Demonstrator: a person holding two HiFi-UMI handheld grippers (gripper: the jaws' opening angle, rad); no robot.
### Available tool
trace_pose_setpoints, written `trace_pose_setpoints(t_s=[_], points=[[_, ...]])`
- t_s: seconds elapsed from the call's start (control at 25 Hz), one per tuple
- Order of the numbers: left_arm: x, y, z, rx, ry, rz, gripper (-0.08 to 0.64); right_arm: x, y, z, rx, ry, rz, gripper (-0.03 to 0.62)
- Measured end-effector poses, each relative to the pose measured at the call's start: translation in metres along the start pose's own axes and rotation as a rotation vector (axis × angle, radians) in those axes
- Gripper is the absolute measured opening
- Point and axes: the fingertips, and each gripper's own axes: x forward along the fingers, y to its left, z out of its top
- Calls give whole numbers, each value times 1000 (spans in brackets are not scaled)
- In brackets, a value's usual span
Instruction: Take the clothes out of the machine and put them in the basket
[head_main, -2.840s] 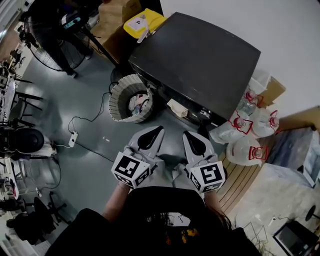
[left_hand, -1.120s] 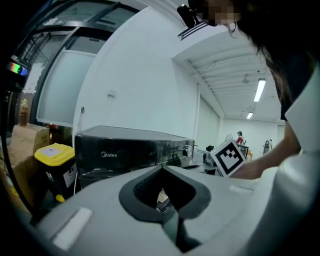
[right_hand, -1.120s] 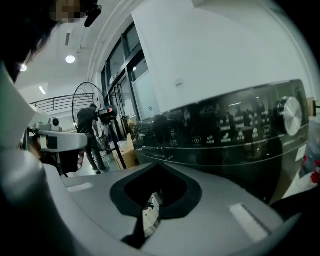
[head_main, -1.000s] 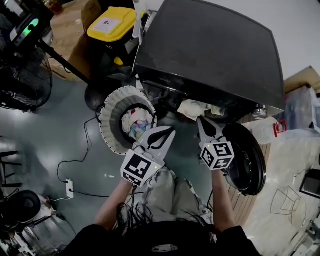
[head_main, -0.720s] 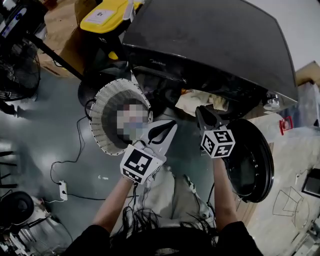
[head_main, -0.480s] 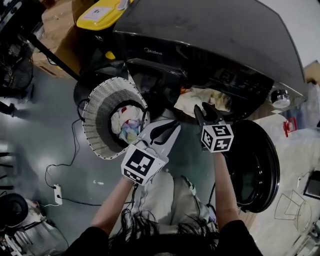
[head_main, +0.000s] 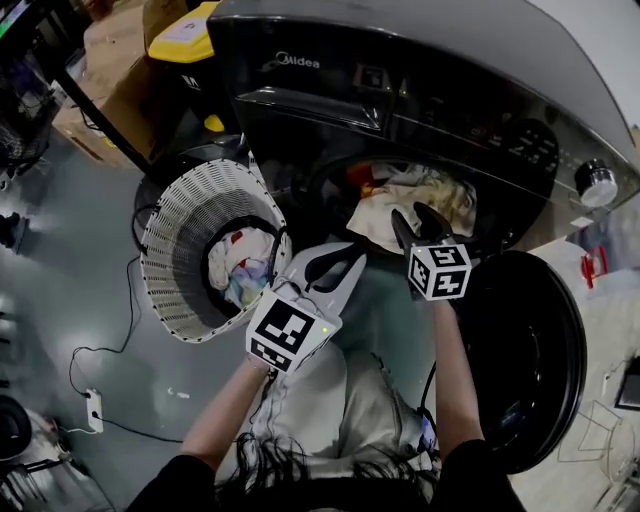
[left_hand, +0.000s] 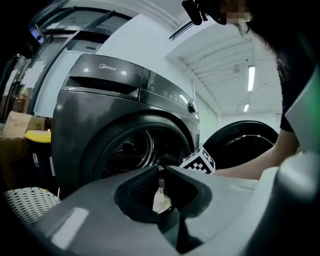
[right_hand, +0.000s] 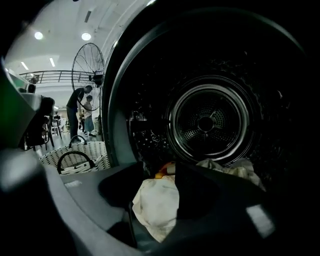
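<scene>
left gripper (head_main: 350, 259), right gripper (head_main: 416, 224): pale grey shells, dark inner linings, each with a black-and-white marker cube (head_main: 290, 332). Person at frame bottom: black short-sleeved top (head_main: 476, 478), light beige trousers (head_main: 352, 408).

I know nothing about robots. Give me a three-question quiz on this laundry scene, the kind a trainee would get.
1. True or false: the machine's door is shut.
2. Which tool has its jaws apart, with a white cloth showing between them? A) left tool B) right tool
3. What lies in the white basket?

Key:
1. False. The door hangs open.
2. B. The left tool is shut and empty.
3. Some clothes.
</scene>
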Motion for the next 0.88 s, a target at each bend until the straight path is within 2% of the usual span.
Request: trace_pose_setpoints(t_s=[0.2,0.36,0.6,0.76,0.88], points=[[15,4,-24,45,-15,-4,35,19,-12,-13,14,-50,-20,230],[27,6,-30,85,-43,-1,44,33,-25,-4,0,-90,-31,257],[34,9,-50,56,-64,-2,44,50,-33,-3,-51,-93,-40,287],[35,6,-51,67,-68,-3,44,58,-49,-1,-113,-64,-52,326],[31,2,-52,23,-82,-5,44,65,-66,-7,-178,18,-76,383]])
